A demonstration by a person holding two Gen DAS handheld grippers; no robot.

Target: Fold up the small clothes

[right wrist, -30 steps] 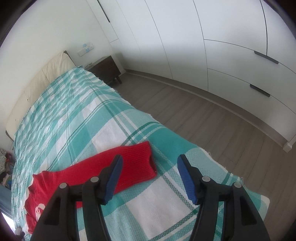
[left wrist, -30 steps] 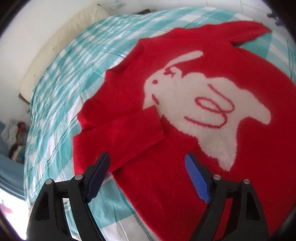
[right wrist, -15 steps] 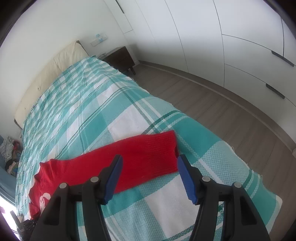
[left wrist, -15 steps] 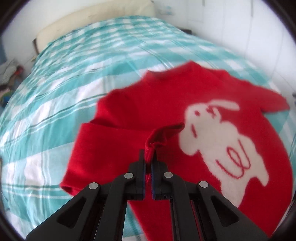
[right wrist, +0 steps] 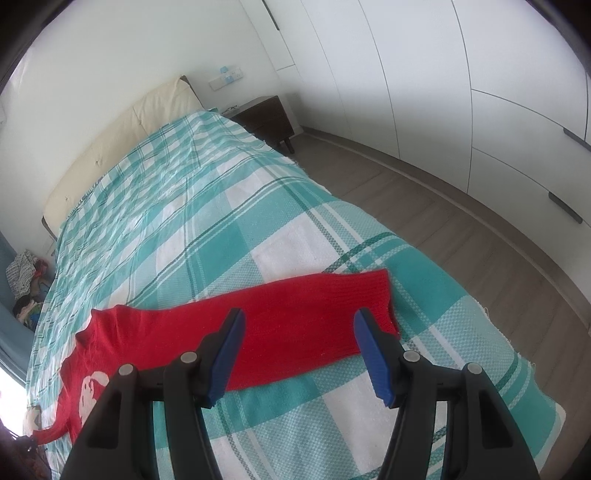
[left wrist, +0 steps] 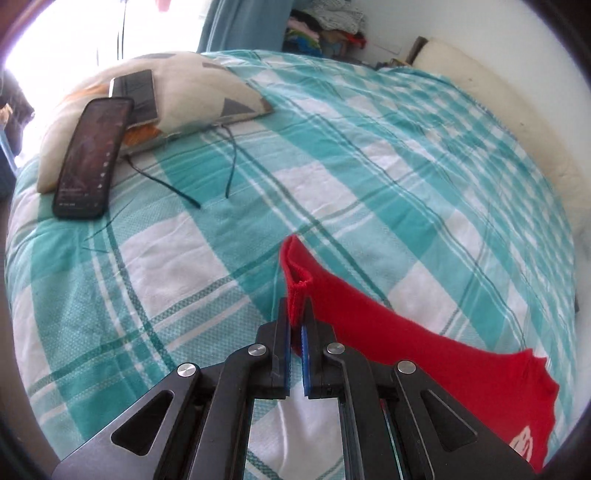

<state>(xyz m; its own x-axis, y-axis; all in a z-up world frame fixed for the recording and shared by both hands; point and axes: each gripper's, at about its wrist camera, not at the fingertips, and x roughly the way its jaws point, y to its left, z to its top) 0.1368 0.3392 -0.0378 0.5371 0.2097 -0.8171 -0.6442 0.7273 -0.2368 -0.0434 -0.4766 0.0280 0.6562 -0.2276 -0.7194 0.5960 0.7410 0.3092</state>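
A red sweater with a white rabbit lies on the teal checked bedspread. In the left wrist view my left gripper (left wrist: 295,321) is shut on the cuff of its left sleeve (left wrist: 297,284), and the sleeve is stretched out from the sweater body (left wrist: 480,384). In the right wrist view my right gripper (right wrist: 299,343) is open and hovers just above the other sleeve (right wrist: 295,317), which lies flat toward the bed's edge. The rabbit print (right wrist: 90,391) shows at the far left.
A black phone (left wrist: 90,155) leans on a patterned cushion (left wrist: 177,96) with dark cables (left wrist: 177,188) nearby. A cream headboard (right wrist: 122,136), dark nightstand (right wrist: 266,118), white wardrobes (right wrist: 461,85) and wooden floor (right wrist: 480,240) border the bed. A pile of clothes (left wrist: 325,26) lies beyond it.
My left gripper shut on the folded-in sleeve cuff, lifted it and swung it outward away from the sweater body. My right gripper moved closer over the other sleeve, still open.
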